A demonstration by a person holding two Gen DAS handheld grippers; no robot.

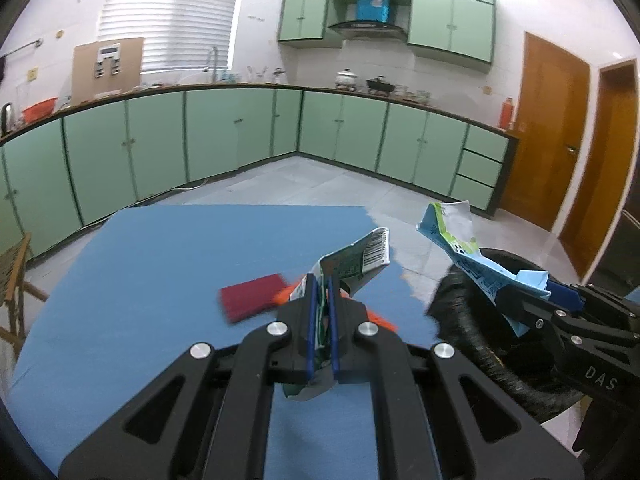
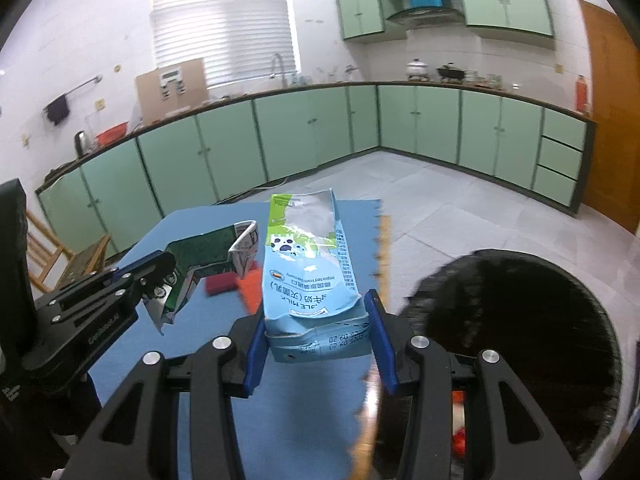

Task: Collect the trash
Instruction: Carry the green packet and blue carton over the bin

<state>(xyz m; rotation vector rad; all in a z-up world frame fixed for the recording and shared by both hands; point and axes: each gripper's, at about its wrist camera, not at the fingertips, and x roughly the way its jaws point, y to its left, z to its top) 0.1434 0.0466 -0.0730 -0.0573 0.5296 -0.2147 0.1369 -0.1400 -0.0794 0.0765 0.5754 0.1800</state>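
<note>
My left gripper (image 1: 321,288) is shut on a flattened green carton (image 1: 354,260) with a barcode flap, held above the blue mat (image 1: 140,280). The same green carton (image 2: 208,252) and left gripper (image 2: 166,270) show at the left of the right wrist view. My right gripper (image 2: 316,320) is shut on a light blue milk carton (image 2: 308,264), its blue pads pressing both sides of the carton's base. In the left wrist view that milk carton (image 1: 452,236) hangs over the black trash bin (image 1: 472,320), in the right gripper (image 1: 532,300). The bin (image 2: 540,320) lies right of the mat.
A dark red sponge-like block (image 1: 252,298) and an orange piece (image 2: 250,292) lie on the mat. Green cabinets (image 1: 200,136) line the far walls, wooden doors (image 1: 556,136) stand at right, a wooden chair (image 1: 14,280) at left. Something red lies inside the bin (image 2: 458,436).
</note>
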